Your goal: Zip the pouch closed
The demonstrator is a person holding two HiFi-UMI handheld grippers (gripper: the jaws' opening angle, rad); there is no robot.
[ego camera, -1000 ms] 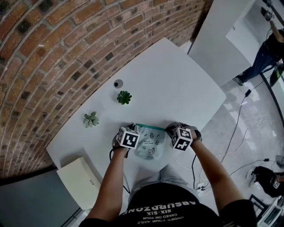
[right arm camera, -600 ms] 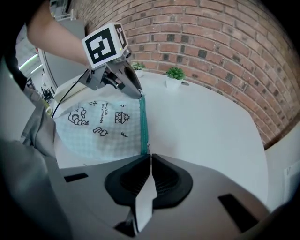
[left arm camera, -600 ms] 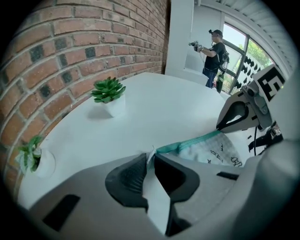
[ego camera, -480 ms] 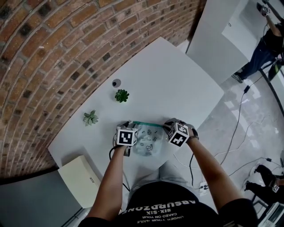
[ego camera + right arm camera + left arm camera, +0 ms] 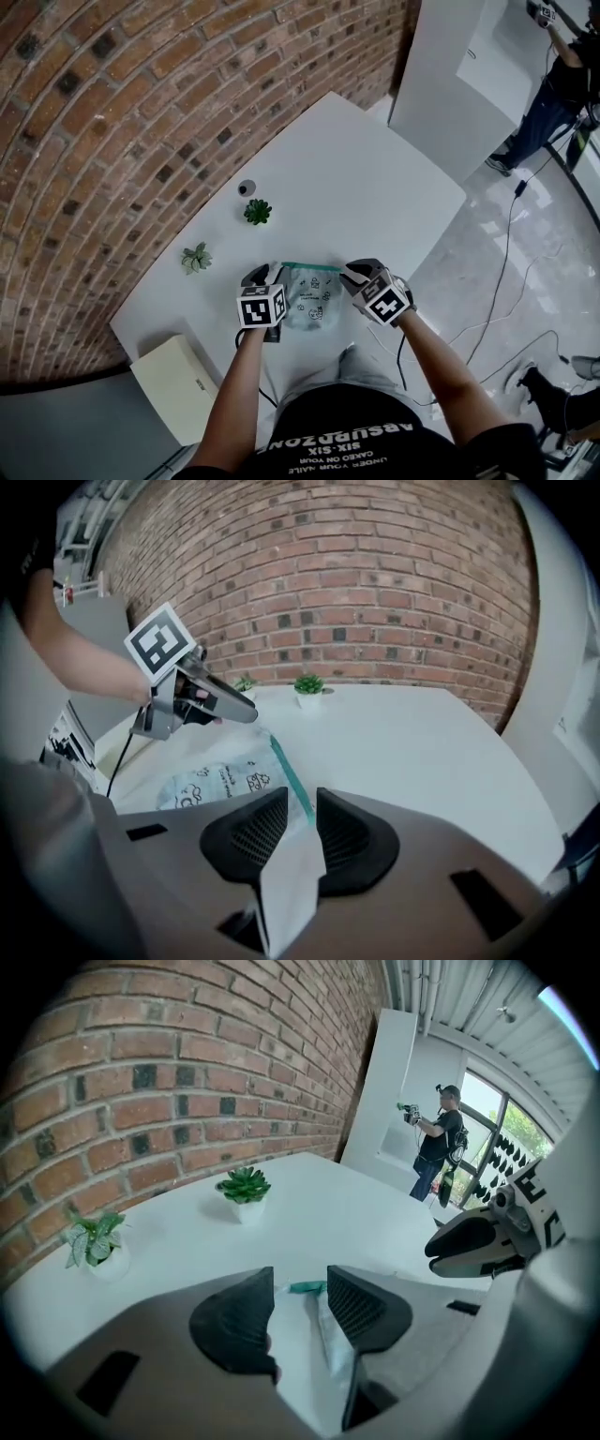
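A translucent printed pouch (image 5: 309, 298) with a teal zip strip (image 5: 310, 266) lies flat on the white table (image 5: 375, 187) in the head view. My left gripper (image 5: 262, 277) hangs over its left end and my right gripper (image 5: 353, 273) over its right end. In the left gripper view the jaws of the left gripper (image 5: 300, 1283) have just been opening; the zip's end (image 5: 307, 1287) shows in the gap, and the pads are off it. In the right gripper view the jaws of the right gripper (image 5: 302, 803) have also just been opening. The pouch's corner (image 5: 289, 878) lies loose between them.
Two small potted plants (image 5: 258, 211) (image 5: 196, 257) and a small dark round object (image 5: 247, 187) stand near the brick wall. A cream box (image 5: 178, 380) sits at the table's near left corner. A person (image 5: 553, 84) stands far off to the right, and cables lie on the floor.
Both grippers have lifted off the pouch's two ends and their jaws have spread apart. The pouch stays flat on the table.
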